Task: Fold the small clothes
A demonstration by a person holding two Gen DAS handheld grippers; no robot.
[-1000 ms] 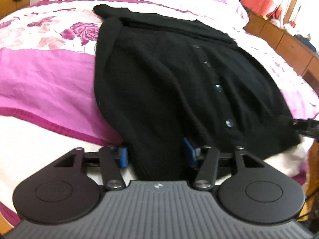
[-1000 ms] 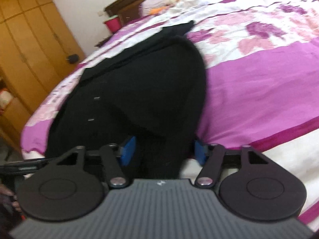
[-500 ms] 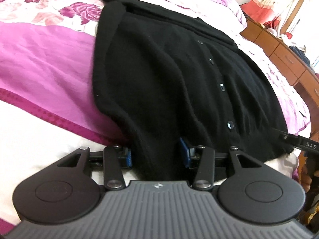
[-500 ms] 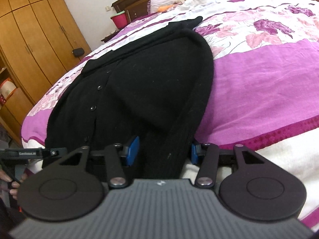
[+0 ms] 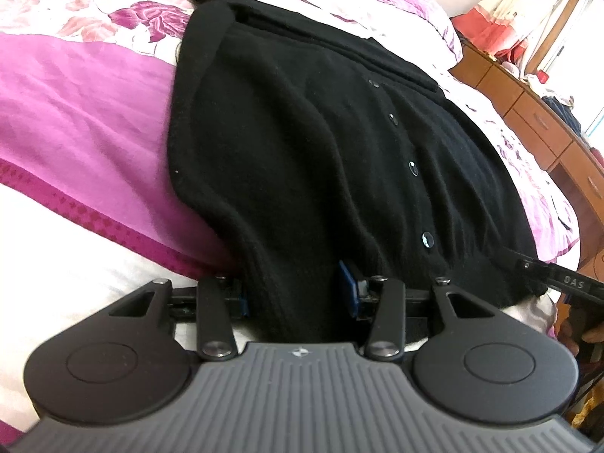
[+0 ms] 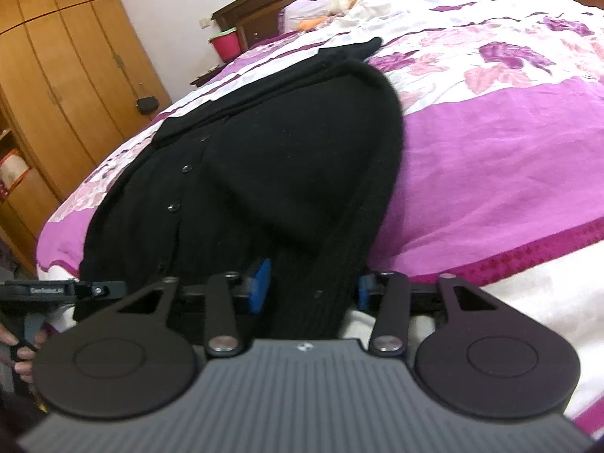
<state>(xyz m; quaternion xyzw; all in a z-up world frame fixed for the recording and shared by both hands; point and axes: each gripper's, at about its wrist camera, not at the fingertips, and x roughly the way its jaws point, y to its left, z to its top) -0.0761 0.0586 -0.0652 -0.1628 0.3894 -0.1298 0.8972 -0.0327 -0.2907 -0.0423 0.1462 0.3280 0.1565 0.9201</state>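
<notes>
Your black knitted button-front cardigan [image 5: 302,143] lies spread along the purple-and-white floral bedspread [image 5: 83,120], hem toward you, neckline toward the far pillows. A row of dark shiny buttons [image 5: 412,169] runs down its front.

Your left gripper [image 5: 298,294] sits at the near hem, on the side away from the buttons. Its jaws have just been closing; the ribbed black hem fabric fills the gap between the blue pads [image 5: 348,287], and both pads sit against the knit. The grip looks made, though the jaws stand partly apart around the bunched cloth.

Your right gripper [image 6: 313,287] is at the other hem corner, the edge that lies next to the plain purple band of the bedspread [image 6: 490,173]. Its jaws have just been closing too. A thick ribbed fold of the cardigan [image 6: 287,158] runs between its blue pads [image 6: 260,283], pressed from both sides.

In the right wrist view the left gripper [image 6: 94,288] shows at the left edge, just beside the hem. A wooden wardrobe [image 6: 56,87] stands past the bed.
</notes>
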